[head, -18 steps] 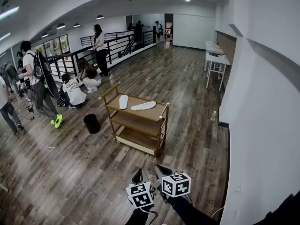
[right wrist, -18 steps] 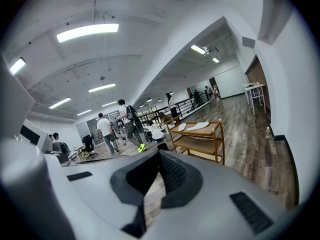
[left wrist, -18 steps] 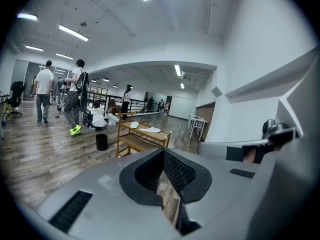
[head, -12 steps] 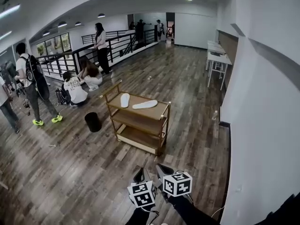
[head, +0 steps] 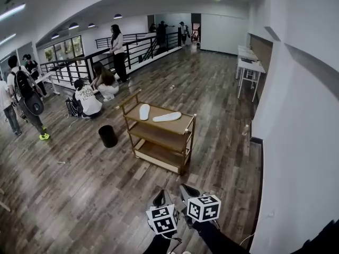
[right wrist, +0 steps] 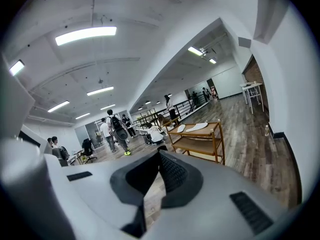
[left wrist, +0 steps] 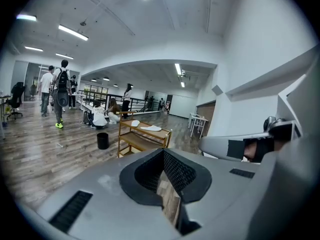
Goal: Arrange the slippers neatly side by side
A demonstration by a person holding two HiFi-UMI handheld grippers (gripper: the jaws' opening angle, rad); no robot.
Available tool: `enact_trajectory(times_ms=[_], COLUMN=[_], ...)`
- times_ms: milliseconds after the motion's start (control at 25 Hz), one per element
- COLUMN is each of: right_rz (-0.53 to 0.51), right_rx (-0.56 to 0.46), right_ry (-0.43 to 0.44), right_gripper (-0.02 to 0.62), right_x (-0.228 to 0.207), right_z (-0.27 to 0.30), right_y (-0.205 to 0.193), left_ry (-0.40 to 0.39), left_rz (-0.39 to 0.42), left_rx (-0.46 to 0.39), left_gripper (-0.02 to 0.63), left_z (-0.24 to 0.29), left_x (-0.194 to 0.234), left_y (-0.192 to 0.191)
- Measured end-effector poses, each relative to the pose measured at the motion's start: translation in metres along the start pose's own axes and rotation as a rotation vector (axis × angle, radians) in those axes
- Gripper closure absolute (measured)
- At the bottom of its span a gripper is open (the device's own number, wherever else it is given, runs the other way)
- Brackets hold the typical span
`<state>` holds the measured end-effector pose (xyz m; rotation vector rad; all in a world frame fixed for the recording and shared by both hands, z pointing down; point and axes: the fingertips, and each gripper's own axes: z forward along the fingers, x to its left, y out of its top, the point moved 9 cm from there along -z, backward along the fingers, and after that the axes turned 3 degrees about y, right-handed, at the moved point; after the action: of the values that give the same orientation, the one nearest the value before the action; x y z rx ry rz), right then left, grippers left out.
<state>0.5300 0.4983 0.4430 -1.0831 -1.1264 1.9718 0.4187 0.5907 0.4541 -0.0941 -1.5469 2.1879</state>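
Two white slippers lie on the top shelf of a wooden cart (head: pixel 183 128) in the middle of the room. One slipper (head: pixel 144 111) points away from me; the other slipper (head: pixel 167 117) lies crosswise to its right, apart from it. My left gripper (head: pixel 159 199) and right gripper (head: pixel 188 191) hang side by side low in the head view, well short of the cart. Both are shut with nothing between the jaws. In the left gripper view, the cart (left wrist: pixel 131 141) and slippers (left wrist: pixel 151 128) show far beyond the gripper (left wrist: pixel 163 156). The right gripper view shows its gripper (right wrist: pixel 160 153) and the same slippers (right wrist: pixel 198 126).
A black bin (head: pixel 107 136) stands on the wood floor left of the cart. Two people sit by the railing (head: pixel 90 99), and others stand or walk at the left. White tables (head: pixel 249 67) line the far right, along a white wall (head: pixel 296 142).
The person with the backpack has walked off to the left. The view has shifted a little, so the cart sits slightly lower and to the right. Both grippers stay shut.
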Motion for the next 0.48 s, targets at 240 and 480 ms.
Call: enact_trajectory(times_ms=[240,480], right_rz=[0.021,0.014], right_rx=[-0.014,-0.015], right_ry=[-0.004,-0.014], right_gripper=[0.598,0.598], right_x=[-0.006,-0.018], right_z=[-0.007,-0.019], right_y=[-0.004,-0.004], left_ry=[0.01,0.028], left_rz=[-0.01,-0.034], left_rx=[0.01,0.025], left_gripper=[0.607,0.607], left_z=[-0.004,-0.009], left_x=[-0.001,-0.008], left_y=[-0.009,-0.02])
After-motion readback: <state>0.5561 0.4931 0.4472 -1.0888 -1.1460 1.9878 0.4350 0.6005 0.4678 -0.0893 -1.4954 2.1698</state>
